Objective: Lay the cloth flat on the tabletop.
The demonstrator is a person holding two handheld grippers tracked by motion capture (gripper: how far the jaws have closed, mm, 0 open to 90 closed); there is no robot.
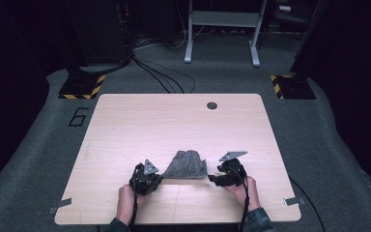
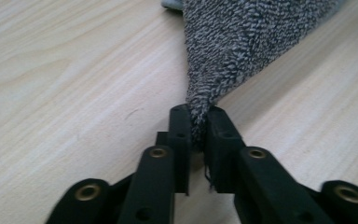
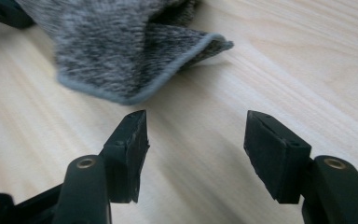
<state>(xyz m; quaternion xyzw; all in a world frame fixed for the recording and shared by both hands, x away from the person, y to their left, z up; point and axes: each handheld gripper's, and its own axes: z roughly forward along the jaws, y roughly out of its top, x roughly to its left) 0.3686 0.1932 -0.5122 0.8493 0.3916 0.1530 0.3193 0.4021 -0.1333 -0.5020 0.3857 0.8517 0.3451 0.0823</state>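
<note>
At the bottom of the high view, two hands are seen on the near edge of a pale wood-grain table (image 1: pixel 125 121), each wrapped round a black gripper topped by a grey three-cornered plate. The left gripper (image 2: pixel 198 126) is closed on a corner of a grey terry cloth (image 2: pixel 242 42), the looped pile pinched between its matt black pads with loose threads hanging below. The right gripper (image 3: pixel 193 140) is held with its jaws well apart and nothing between them, bare table showing in the gap; the cloth's stitched hem lies just beyond its tips, in the upper left of that view. In the high view the cloth (image 1: pixel 186 164) is bunched in a low mound between the two grippers, low and centre in the frame. Farther up, a dark round hole (image 1: pixel 212 105) is set near the table's far edge. On the grey carpet at the left, a taped "6" (image 1: pixel 78 117) can be read. Yellow-and-black striped stand bases (image 1: pixel 82 87) are seen beyond the far corners.
</note>
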